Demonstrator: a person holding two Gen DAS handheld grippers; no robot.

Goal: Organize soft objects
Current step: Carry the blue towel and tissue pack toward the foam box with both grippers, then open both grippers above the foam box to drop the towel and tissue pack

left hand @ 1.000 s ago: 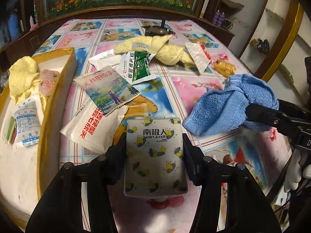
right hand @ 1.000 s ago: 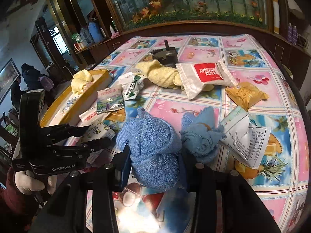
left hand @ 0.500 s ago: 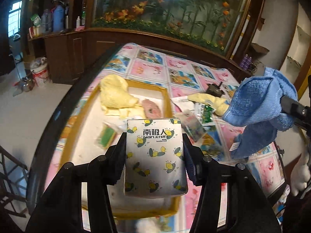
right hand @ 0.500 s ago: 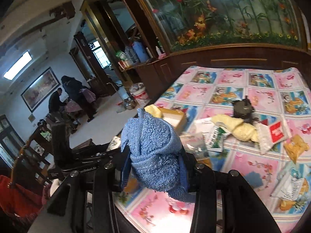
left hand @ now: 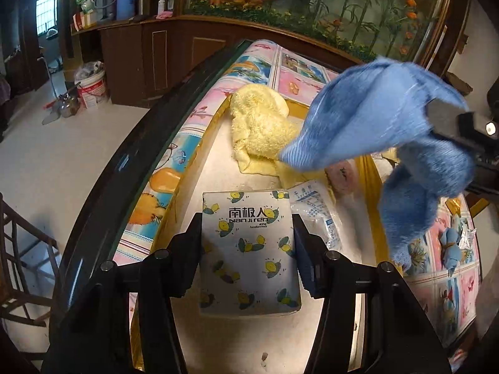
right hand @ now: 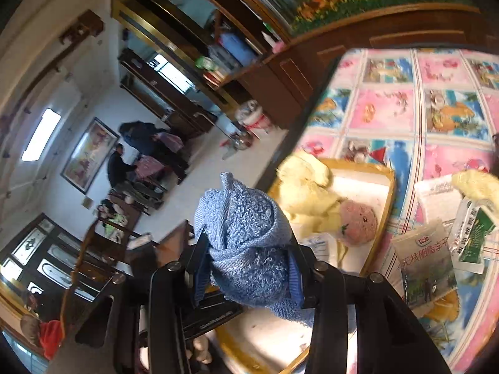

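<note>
My left gripper (left hand: 248, 243) is shut on a white tissue pack (left hand: 249, 249) printed with lemons and holds it over the yellow-rimmed tray (left hand: 202, 143). My right gripper (right hand: 248, 258) is shut on a blue towel (right hand: 246, 233), which also hangs at the right of the left wrist view (left hand: 389, 134), above the tray (right hand: 386, 193). In the tray lie a yellow towel (left hand: 259, 124), a pink plush (right hand: 357, 221) and a white sachet (left hand: 315, 205).
Several packets (right hand: 427, 265) and another yellow towel (right hand: 477, 184) lie on the patterned tablecloth (right hand: 405, 115) right of the tray. A small blue cloth (left hand: 450, 246) lies on the table. The table's dark edge (left hand: 124, 162) borders the floor on the left.
Both grippers moved left from the table's middle to above the tray, carrying the tissue pack and the blue towel. The left gripper has come lower and closer to the tray.
</note>
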